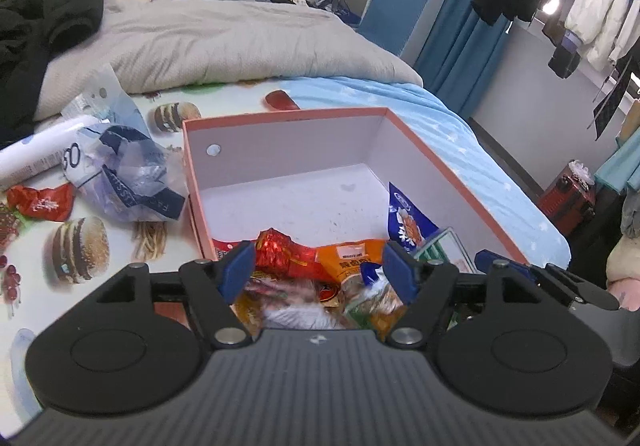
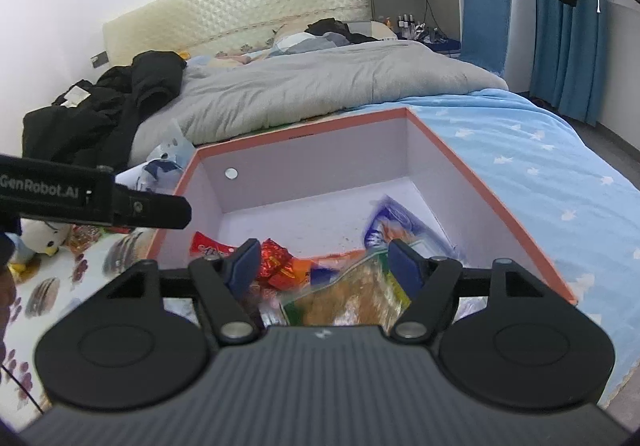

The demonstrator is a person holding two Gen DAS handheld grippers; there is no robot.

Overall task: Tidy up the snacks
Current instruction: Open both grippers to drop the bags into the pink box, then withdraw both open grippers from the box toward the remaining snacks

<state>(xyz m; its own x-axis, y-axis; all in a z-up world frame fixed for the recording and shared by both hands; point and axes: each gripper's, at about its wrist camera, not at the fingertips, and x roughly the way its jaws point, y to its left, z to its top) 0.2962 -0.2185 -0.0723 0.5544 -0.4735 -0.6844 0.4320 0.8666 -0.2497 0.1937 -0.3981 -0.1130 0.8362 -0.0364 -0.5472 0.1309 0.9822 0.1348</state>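
1. The box (image 1: 452, 162) sits on the bed (image 1: 472, 126), open, pink-rimmed, white inside. Its far half is bare; the snacks are piled at the near end.
2. The left gripper (image 1: 318, 266) hangs over that near pile with its jaws wide. A red foil pack (image 1: 280, 250) and an orange pack (image 1: 352, 254) lie below and between the pads, but nothing is pinched.
3. The right gripper (image 2: 322, 264) is also wide, just right of the left one, over the same pile. A clear bag (image 2: 352, 294) lies blurred under it; the pads do not press on it, as far as I can tell.
4. A blue pack (image 1: 408, 218) leans against the right wall of the box.
5. More snacks wait outside on the left: a red wrapper (image 1: 40, 202) and a crumpled plastic bag (image 1: 128, 174).
6. Risks, as I judge them:
   - The two grippers are close together; a move by either could knock the other.
   - The pile is heaped at one end, so a fresh pack may slide off or spill over the near rim.
   - A closing jaw may catch two slick wrappers at once and drag one out.
   - The leaning blue pack may topple if nudged.
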